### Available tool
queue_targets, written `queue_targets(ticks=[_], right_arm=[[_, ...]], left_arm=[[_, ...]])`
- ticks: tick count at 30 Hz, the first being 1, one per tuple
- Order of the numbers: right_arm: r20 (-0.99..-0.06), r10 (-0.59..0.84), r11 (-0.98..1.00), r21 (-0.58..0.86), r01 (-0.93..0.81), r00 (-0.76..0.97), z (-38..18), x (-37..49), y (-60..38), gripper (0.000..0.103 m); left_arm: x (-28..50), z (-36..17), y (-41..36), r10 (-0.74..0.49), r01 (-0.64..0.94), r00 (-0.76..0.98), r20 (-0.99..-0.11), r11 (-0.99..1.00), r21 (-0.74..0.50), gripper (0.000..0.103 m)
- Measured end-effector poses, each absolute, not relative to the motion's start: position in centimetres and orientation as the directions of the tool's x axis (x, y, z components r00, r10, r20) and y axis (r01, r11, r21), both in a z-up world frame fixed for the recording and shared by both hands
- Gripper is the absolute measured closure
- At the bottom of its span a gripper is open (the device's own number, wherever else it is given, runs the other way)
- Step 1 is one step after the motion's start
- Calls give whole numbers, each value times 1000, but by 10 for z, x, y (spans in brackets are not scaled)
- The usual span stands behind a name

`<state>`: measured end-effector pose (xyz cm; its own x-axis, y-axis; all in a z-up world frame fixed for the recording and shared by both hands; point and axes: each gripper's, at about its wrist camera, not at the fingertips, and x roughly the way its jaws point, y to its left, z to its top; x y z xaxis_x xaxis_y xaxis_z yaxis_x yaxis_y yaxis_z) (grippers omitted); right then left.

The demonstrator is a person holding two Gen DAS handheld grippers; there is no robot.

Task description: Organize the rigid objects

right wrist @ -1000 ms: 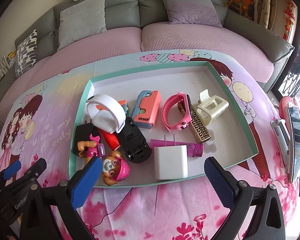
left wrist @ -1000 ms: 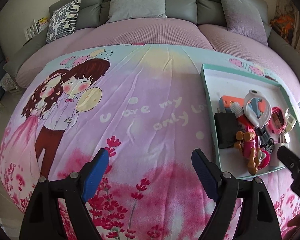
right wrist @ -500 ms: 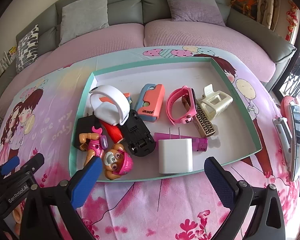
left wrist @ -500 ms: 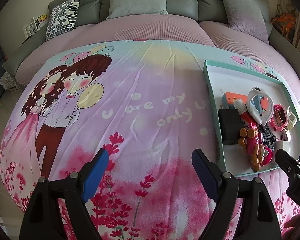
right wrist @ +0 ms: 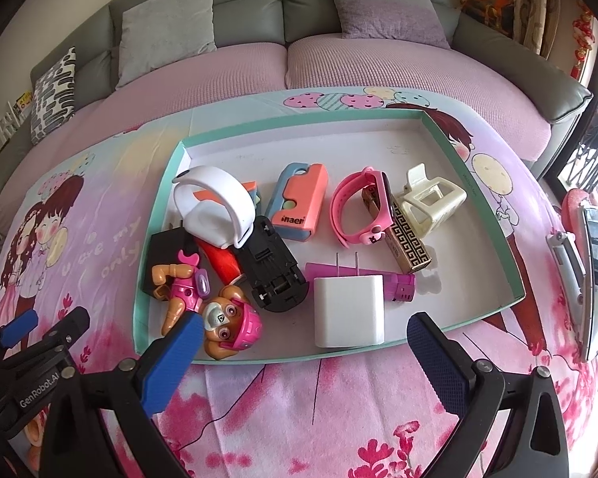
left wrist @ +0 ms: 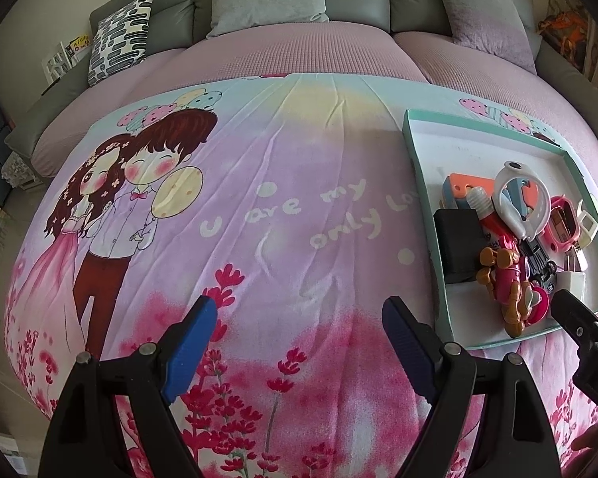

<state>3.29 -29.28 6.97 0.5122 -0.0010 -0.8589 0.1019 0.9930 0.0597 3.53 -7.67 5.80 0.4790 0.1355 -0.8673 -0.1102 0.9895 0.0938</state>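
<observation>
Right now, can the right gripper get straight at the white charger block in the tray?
Probably yes: the right gripper is open and aimed at the white charger, which lies uncovered by the tray's low near rim.

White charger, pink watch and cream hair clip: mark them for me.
white charger (right wrist: 349, 310), right wrist view, front face.
pink watch (right wrist: 345, 203), right wrist view, strap's left curve.
cream hair clip (right wrist: 432, 203), right wrist view, frame's middle.
</observation>
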Motion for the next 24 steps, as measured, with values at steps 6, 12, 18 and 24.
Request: queue_targets(ticks=[6, 12, 18, 24], right_arm=[[-858, -2, 992, 62, 106, 514, 71, 32, -294, 0], [-855, 4, 993, 66, 101, 518, 72, 32, -294, 0], [-858, 5, 993, 65, 98, 514, 71, 33, -291, 0], [-861, 5, 993, 63, 97, 509, 69, 33, -291, 0]], left_arm=[[36, 58, -74, 135, -130, 472, -871, 988, 83, 18], [37, 57, -73, 136, -135, 463, -876, 987, 82, 18], [35, 59, -77, 134, -120, 475, -870, 989, 86, 18], [36, 59, -77, 138, -118, 474, -869, 989, 93, 18]])
